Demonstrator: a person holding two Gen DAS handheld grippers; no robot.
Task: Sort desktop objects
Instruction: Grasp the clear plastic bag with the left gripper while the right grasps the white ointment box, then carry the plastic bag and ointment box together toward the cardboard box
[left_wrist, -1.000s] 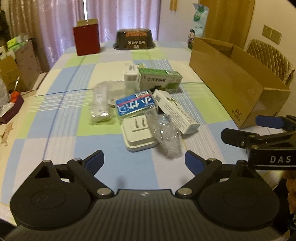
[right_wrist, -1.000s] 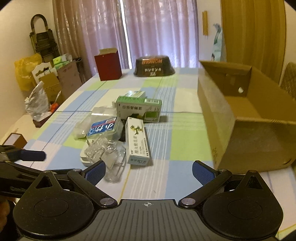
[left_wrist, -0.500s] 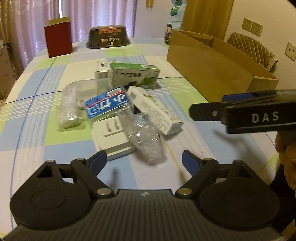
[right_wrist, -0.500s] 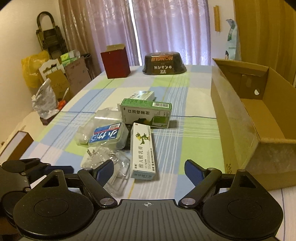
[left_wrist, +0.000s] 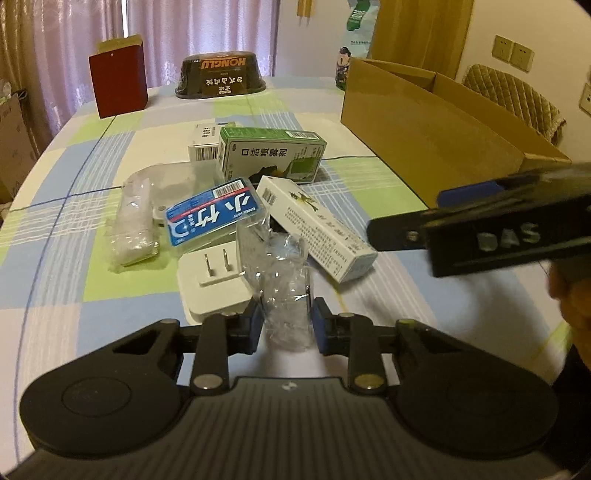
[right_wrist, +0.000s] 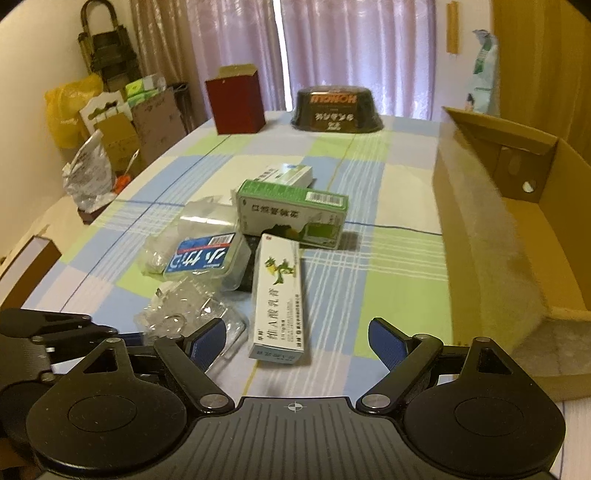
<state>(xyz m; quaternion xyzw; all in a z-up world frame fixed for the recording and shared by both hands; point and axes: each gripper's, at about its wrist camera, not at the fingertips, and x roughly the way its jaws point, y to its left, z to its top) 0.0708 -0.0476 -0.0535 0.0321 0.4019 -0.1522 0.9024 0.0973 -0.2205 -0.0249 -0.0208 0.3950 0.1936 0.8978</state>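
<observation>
On table (left_wrist: 92, 288), 3 cartons, 1 wrapper (left_wrist: 284, 295) gripped

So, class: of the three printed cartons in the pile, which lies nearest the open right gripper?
The long white carton with the green dragon, its end lying just ahead of the right gripper. The green carton and small white carton lie farther off.

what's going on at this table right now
A person is sorting a pile of small items on a checked tablecloth using two handheld tools. The left tool has closed on a crumpled clear plastic wrapper at the near edge of the pile, beside a white plug adapter. The right tool is open and holds nothing, hovering just short of a long white medicine box. An open cardboard box sits to the right.
</observation>
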